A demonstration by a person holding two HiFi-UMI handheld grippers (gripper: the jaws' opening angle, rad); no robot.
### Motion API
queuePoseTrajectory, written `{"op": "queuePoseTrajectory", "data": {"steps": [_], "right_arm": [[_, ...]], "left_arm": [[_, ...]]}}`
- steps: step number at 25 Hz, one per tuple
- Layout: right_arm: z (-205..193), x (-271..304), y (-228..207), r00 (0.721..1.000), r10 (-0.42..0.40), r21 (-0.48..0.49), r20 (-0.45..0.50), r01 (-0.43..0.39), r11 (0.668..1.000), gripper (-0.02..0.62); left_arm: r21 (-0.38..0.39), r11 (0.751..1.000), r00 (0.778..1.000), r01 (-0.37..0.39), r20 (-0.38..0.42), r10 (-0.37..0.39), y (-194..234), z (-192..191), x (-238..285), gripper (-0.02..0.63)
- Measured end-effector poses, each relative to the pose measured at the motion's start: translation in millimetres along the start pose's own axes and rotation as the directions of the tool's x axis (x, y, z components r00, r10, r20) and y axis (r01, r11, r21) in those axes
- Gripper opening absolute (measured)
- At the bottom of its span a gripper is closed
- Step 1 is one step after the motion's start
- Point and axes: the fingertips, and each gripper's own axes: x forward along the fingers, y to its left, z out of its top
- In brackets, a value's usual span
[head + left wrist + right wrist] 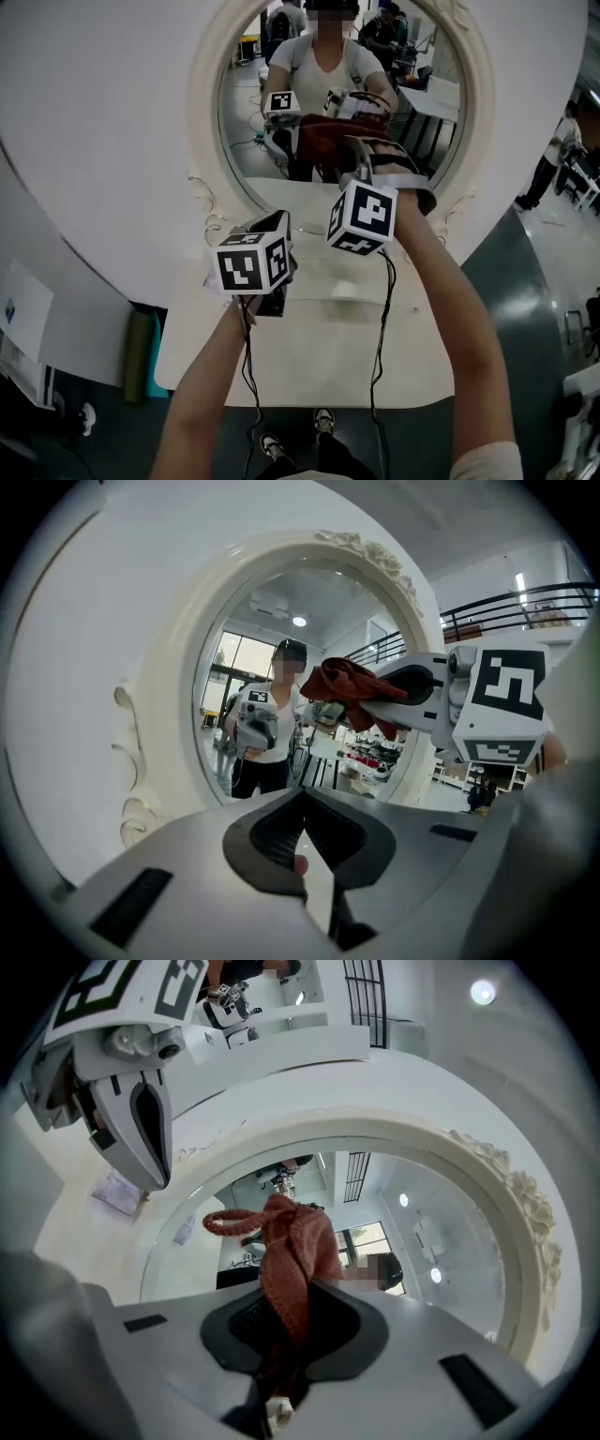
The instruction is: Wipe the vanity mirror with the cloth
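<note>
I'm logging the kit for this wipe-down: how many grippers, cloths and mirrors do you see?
2 grippers: left gripper, right gripper
1 cloth, red, in the right gripper
1 vanity mirror
Total: 4

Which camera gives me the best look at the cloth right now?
Right gripper view: the red cloth fills the centre, clamped in the right gripper. Left gripper view shows it side-on before the mirror; head view shows only a dark red patch past the marker cube.
</note>
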Motion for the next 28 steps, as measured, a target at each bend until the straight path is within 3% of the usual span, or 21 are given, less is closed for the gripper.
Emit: {"op": "queuePoseTrajectory", "data": {"steps": [10, 15, 21, 28], "right_arm": [[-24, 22, 162, 0.981, 0.194, 0.062, -0.009, -0.193, 0.979, 0.066], [-33, 27, 216, 0.968, 0.25, 0.097, -0.001, -0.249, 0.964, 0.066], [-40, 33, 247, 0.951, 0.31, 0.108, -0.006, -0.308, 0.945, 0.066], [-38, 24, 243, 0.931, 0.365, 0.131, 0.016, -0.364, 0.922, 0.066]], "left_arm": [[-0.003, 1.0, 0.99, 0.0, -0.142, -0.001, 17, -112, 20, 0.011], [-0.018, 1.0, 0.981, 0.002, -0.194, -0.006, 25, -151, 24, 0.011], [-0.003, 1.0, 0.977, 0.002, -0.211, -0.003, 30, -162, 26, 0.011], [0.003, 1.0, 0.983, -0.008, -0.183, 0.008, 27, -134, 22, 0.011]]}}
